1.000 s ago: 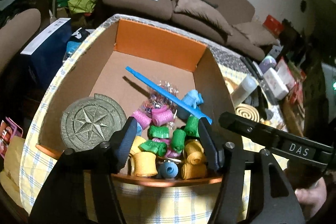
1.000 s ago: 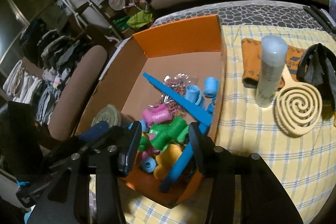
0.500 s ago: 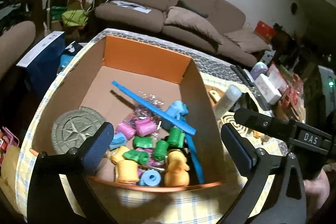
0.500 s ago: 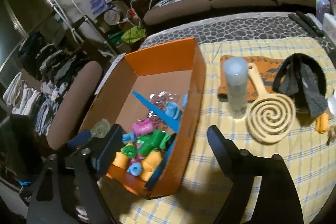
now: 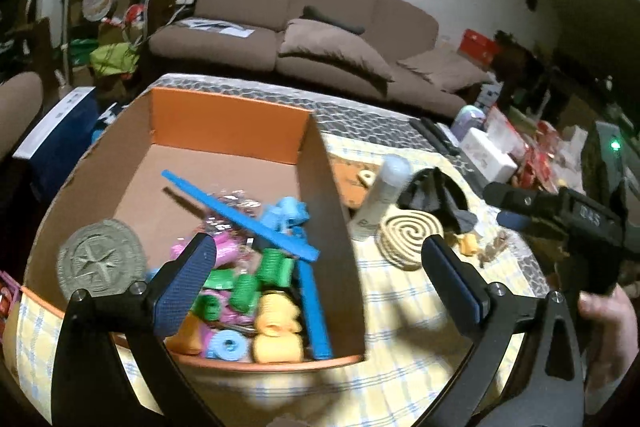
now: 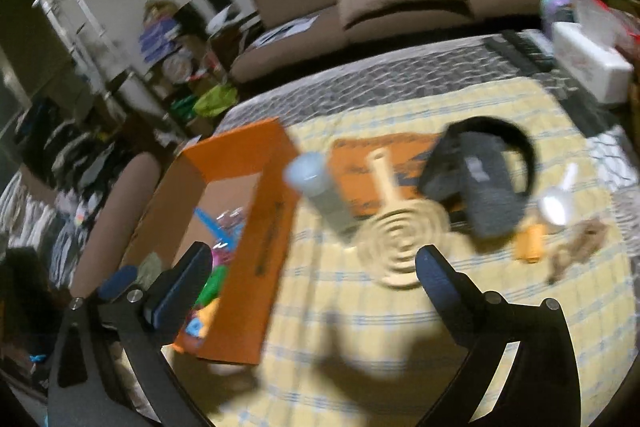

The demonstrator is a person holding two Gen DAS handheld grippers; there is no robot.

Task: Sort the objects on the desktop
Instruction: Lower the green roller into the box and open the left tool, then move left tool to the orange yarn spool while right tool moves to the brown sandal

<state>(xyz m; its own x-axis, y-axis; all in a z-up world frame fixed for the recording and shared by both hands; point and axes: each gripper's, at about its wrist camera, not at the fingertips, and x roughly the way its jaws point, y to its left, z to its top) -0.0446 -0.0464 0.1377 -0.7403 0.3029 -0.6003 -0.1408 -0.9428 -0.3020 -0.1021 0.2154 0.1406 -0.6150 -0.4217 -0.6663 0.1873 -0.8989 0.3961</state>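
Observation:
A cardboard box with orange walls holds several coloured hair rollers, a blue comb and a round star-embossed disc. My left gripper hangs open above the box's near right corner, nothing between its fingers. My right gripper is over the checked cloth beside the box; its jaws are opening and hold nothing. Ahead of it stand a spray bottle, a wooden spiral paddle, a black-grey band and a small orange roller.
An orange pouch lies under the paddle's handle, a white spoon next to the band. Remotes and a white carton sit at the table's far right. A brown sofa stands behind. A hand grips the right tool.
Both grippers' jaws have spread from half shut to wide. Both views have drawn back from the box, and the right one has swung right over the cloth.

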